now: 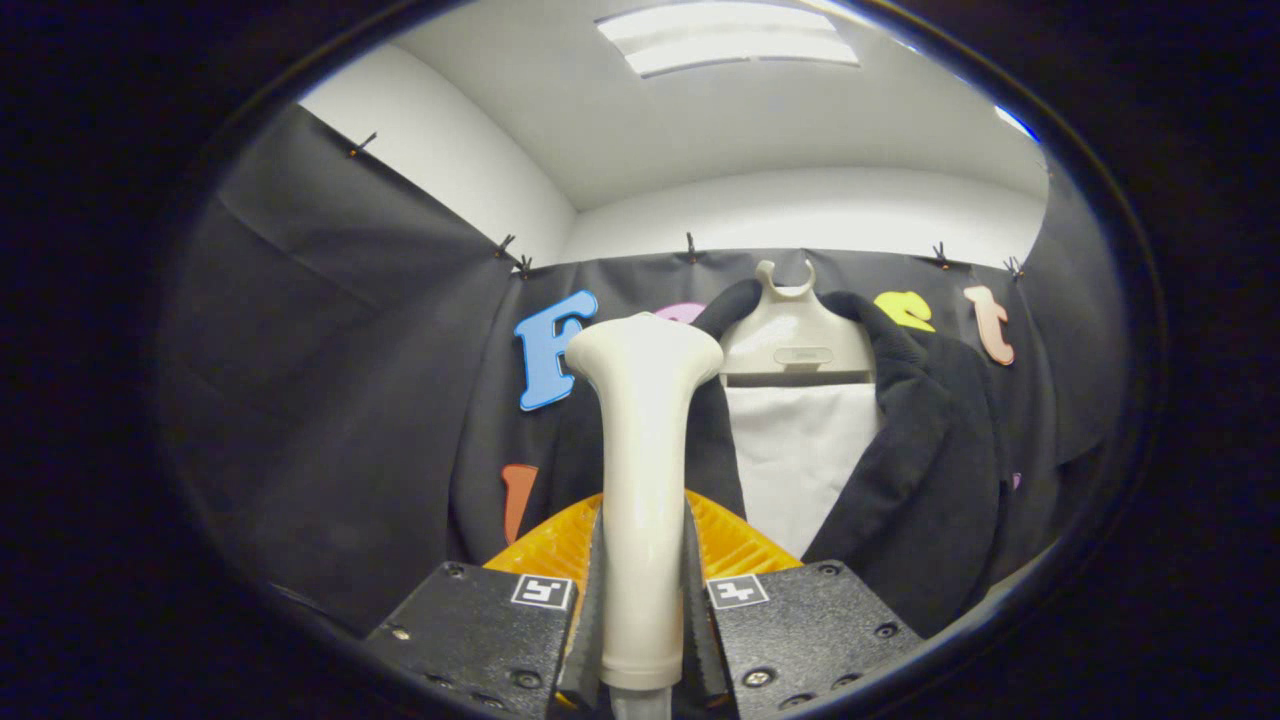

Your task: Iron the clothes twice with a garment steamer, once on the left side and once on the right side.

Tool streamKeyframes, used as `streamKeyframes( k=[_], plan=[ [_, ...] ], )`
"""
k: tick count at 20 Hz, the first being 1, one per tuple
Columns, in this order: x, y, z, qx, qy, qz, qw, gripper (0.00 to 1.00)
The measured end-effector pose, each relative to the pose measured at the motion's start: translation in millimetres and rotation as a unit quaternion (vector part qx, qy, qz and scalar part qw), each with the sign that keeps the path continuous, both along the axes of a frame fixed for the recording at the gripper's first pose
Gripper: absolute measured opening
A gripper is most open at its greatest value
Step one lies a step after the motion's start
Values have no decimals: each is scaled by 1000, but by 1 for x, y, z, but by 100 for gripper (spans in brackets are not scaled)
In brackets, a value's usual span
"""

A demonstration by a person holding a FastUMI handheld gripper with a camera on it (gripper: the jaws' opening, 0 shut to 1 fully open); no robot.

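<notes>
In the gripper view, the gripper point(643, 600) is clenched on the cream plastic handle of the garment steamer point(640, 470): both black ridged fingers point(590, 610) press against the handle's lower shaft, one on each side, and the flared head of the steamer rises straight up between them. Taking that steamer as the landmark, an orange ribbed plastic piece point(735, 545) sits just behind its shaft, fanning out to either side of it; what it belongs to cannot be told.

Beyond the steamer and a little to its right hangs the black fleece jacket point(930, 460), open at the front on a cream plastic hanger form point(795, 335) with a white fabric panel point(800, 450) showing below it. The steamer head overlaps the jacket's near lapel in the view, though whether it touches the cloth cannot be judged here.

The risks from here look to be these. The handle is smooth and tapers, so a sideways push against the fleece could twist it within the fingers and turn the head off the cloth. The jacket hangs loose, so a stroke might shove it aside or swing the hanger instead of pressing the fabric. Starting so near the centre opening, a pass could also run onto the white panel, leaving one side unironed.
</notes>
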State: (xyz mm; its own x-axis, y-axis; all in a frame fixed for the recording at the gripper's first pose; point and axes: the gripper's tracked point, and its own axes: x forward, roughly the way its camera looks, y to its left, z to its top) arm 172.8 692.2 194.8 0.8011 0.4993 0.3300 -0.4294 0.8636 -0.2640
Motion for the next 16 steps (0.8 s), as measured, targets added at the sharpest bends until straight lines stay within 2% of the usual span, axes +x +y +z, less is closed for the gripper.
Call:
streamKeyframes(
  k=[16],
  plan=[
    [-7,-35,-75,-24,43,-39,998,36]
  ],
)
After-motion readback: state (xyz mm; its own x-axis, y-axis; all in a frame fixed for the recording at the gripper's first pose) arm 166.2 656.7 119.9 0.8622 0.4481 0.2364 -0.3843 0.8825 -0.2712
